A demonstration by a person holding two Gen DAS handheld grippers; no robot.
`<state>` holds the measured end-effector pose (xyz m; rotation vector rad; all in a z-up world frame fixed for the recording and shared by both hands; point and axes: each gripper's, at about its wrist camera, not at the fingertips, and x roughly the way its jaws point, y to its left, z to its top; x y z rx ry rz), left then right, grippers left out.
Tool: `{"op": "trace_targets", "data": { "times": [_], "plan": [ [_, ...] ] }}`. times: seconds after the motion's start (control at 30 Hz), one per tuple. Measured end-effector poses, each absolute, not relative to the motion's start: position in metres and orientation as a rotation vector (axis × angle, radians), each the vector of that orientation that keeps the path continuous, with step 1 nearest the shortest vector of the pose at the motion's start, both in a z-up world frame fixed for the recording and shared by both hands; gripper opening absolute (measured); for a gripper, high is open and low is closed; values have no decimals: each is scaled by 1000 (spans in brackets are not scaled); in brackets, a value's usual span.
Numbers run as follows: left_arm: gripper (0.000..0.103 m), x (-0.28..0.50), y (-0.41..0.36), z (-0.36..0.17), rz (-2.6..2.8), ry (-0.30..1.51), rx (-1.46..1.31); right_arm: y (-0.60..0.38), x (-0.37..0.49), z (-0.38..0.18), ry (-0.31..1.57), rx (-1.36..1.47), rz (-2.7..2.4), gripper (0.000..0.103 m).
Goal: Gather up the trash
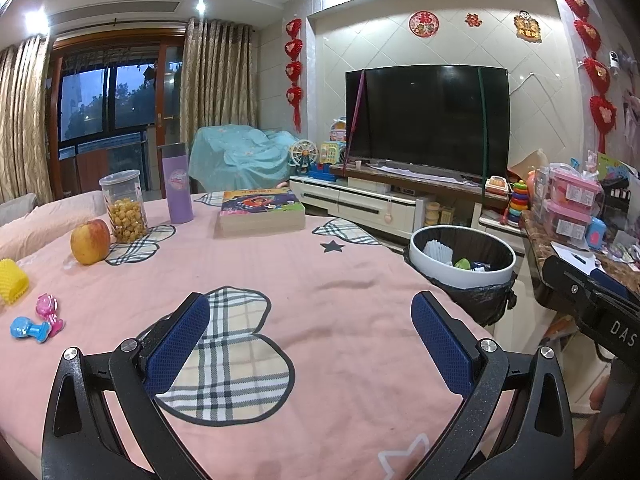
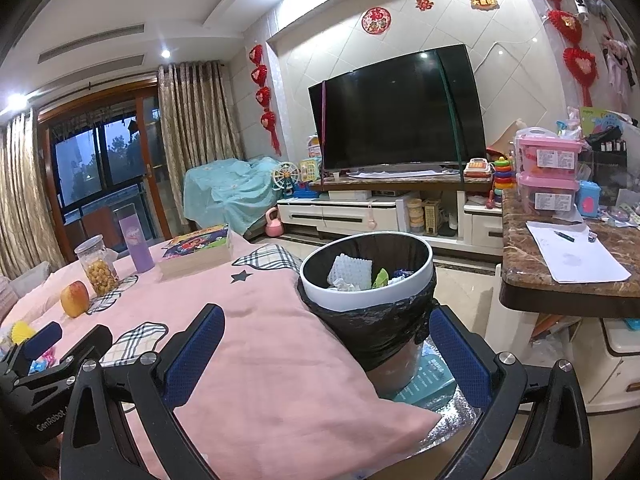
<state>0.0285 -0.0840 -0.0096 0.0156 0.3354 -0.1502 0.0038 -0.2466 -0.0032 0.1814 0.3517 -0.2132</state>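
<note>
A white-rimmed trash bin (image 1: pixel 464 276) (image 2: pixel 366 292) with a black liner stands just off the table's right edge; it holds white foam netting (image 2: pixel 350 270), crumpled paper and a green scrap. My left gripper (image 1: pixel 310 312) hovers open over the pink tablecloth (image 1: pixel 280 272), nothing between its blue pads. My right gripper (image 2: pixel 326 330) is open and empty too, at the table's right corner with the bin straight ahead. At the far left of the table lie a yellow foam net sleeve (image 1: pixel 12 286) (image 2: pixel 22 332) and small blue and pink plastic pieces (image 1: pixel 38 322).
An apple (image 1: pixel 90 242), a jar of yellow snacks (image 1: pixel 123 206), a purple bottle (image 1: pixel 177 184) and a boxed book (image 1: pixel 260 210) stand at the table's far side. A marble counter (image 2: pixel 560 280) with paper and pink boxes is to the right. A TV stand lies beyond.
</note>
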Motion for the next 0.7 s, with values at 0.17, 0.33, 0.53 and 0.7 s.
{"op": "trace_targets", "data": {
  "times": [0.17, 0.33, 0.53, 0.7],
  "plan": [
    [103, 30, -83, -11, -152, 338, 17, -247, 4, -3, 355, 185, -211, 103],
    [103, 32, -82, -13, -157, 341, 20, -248, 5, -4, 359, 193, -208, 103],
    [103, 34, -81, -13, -164, 345, 23, -251, 7, -5, 365, 203, -202, 103],
    [103, 35, -80, -14, -168, 348, 23, -252, 8, -7, 373, 212, -200, 103]
  ]
}}
